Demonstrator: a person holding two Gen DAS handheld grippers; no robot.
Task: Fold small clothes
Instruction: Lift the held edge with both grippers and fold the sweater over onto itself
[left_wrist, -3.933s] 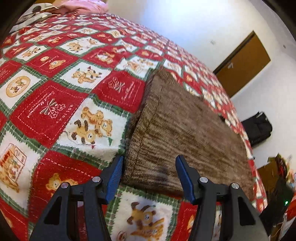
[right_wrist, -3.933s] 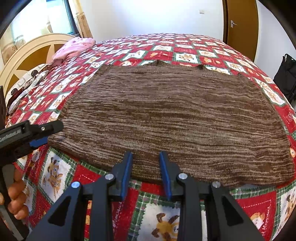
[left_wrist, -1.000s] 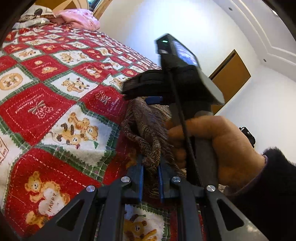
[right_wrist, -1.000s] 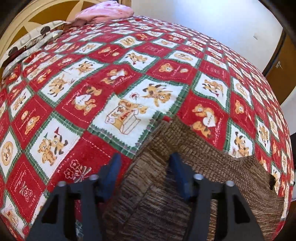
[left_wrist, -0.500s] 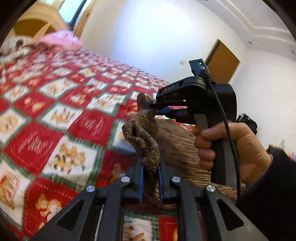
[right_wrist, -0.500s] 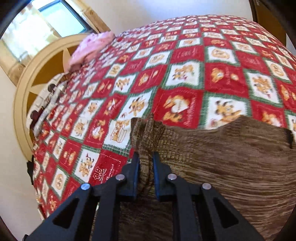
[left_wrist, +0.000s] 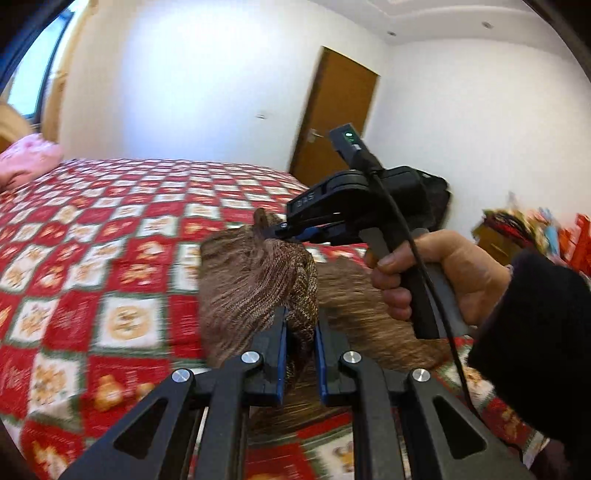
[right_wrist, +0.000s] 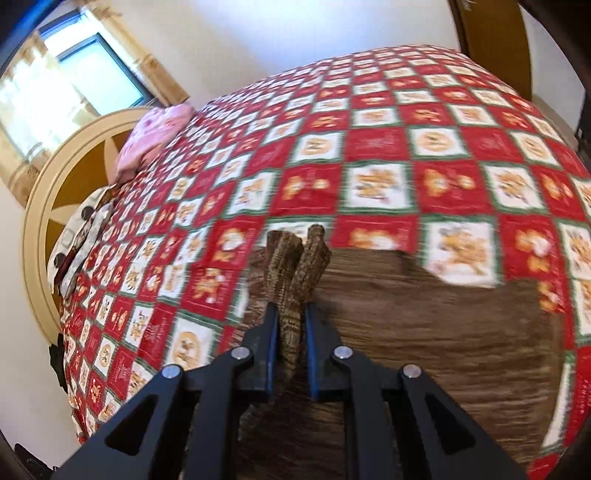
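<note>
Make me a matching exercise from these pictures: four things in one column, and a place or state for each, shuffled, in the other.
Things:
1. brown knit garment
2. pink pillow
3. wooden door
4. right gripper

Places or states:
A. shut, in the white wall beyond the bed
B. pinched at one edge by both grippers, the rest lying on the quilt
C. at the head of the bed, by the round headboard
D. held in a hand, closed on knit fabric

Pairs: 1-B, 2-C, 3-A, 4-D
</note>
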